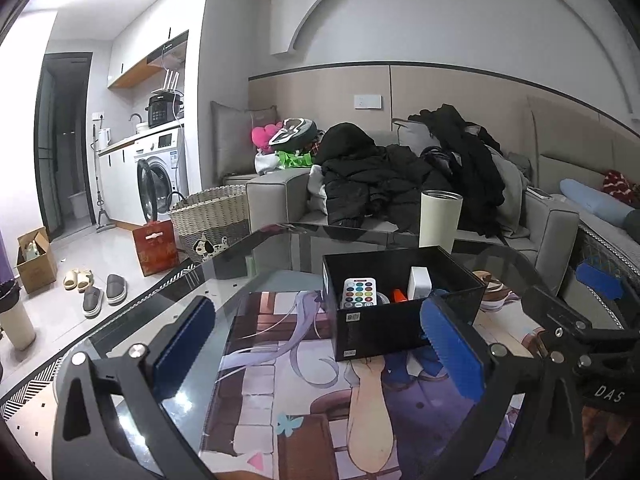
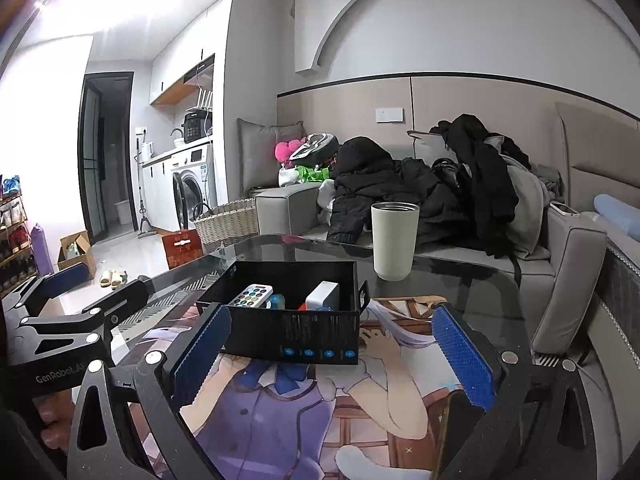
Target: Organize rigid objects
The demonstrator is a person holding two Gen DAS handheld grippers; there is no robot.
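Note:
A black open box stands on the glass table over a printed mat. Inside it lie a white remote with coloured buttons, a white block, an orange item and a blue item. My left gripper is open and holds nothing; its right pad overlaps the box's near right corner. My right gripper is open and holds nothing, just in front of the box. The left gripper also shows at the left of the right wrist view.
A cream tumbler stands on the table behind the box. Beyond is a grey sofa piled with dark clothes. A wicker basket, a red bag and slippers are on the floor at left.

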